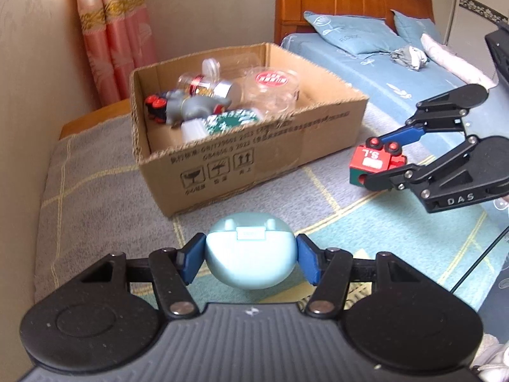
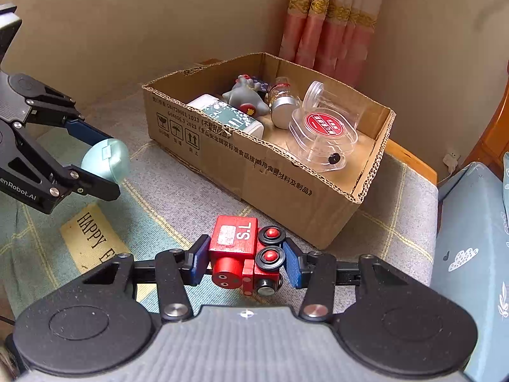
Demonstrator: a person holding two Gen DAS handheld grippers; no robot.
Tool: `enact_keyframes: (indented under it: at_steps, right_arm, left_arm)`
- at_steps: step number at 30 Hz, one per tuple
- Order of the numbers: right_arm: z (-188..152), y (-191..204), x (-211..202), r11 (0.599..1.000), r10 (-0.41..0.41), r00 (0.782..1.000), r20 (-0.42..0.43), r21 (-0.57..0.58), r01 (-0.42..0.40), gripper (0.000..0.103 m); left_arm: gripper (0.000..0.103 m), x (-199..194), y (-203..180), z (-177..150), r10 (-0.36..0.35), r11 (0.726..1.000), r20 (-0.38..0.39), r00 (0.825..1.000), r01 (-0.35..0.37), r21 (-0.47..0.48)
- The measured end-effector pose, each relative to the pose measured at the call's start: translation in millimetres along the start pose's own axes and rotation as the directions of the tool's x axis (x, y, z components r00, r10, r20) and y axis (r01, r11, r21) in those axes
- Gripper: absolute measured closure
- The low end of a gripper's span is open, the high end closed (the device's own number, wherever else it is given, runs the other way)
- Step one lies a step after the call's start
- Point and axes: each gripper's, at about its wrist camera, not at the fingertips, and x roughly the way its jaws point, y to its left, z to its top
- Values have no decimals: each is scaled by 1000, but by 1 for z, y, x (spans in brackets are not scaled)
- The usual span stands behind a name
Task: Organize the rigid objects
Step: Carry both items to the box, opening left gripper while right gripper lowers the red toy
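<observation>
- Your left gripper (image 1: 251, 259), low in the middle of the left view, pinches one pale blue earbud case (image 1: 251, 254) from both sides. The blue pads (image 1: 194, 254) touch it, so it can't slip while you carry it.
- Your right gripper (image 2: 245, 259), low in the middle of the right view, is squeezed tight on one red toy train (image 2: 246, 254). One pad presses the red body, the other the wheel side.
- Both things look lifted a little off the checked blanket (image 2: 178, 187), I think so they can go over the box wall.
- The cardboard box (image 2: 254, 159) sits further back, in the middle of each view, open on top so things can drop in.
- In the box I count five things: one clear round tub with a red label (image 2: 323, 127), one small jar with a silver lid (image 2: 281, 105), one grey toy animal (image 2: 245, 95), one green and white packet (image 2: 227, 116), and one more red-wheeled toy (image 1: 156, 105), partly hidden.
- Far back: one pink curtain (image 2: 331, 22) and two blue pillows (image 1: 350, 31).
</observation>
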Motion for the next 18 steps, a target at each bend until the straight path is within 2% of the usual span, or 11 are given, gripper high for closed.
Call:
enact_keyframes:
  at_steps: [5, 11, 18]
  right_arm:
    - [3, 0, -17, 1000, 15, 1000, 10, -28, -15, 50]
    - [9, -5, -37, 998, 16, 999, 33, -53, -14, 50]
    - [14, -8, -50, 997, -3, 999, 51, -75, 7, 50]
  left_arm:
    - [43, -14, -12, 24, -33, 998, 44, 998, 30, 53]
    - [43, -15, -26, 69, -77, 993, 112, 991, 65, 102]
    - [43, 22, -43, 123, -100, 987, 123, 987, 84, 134]
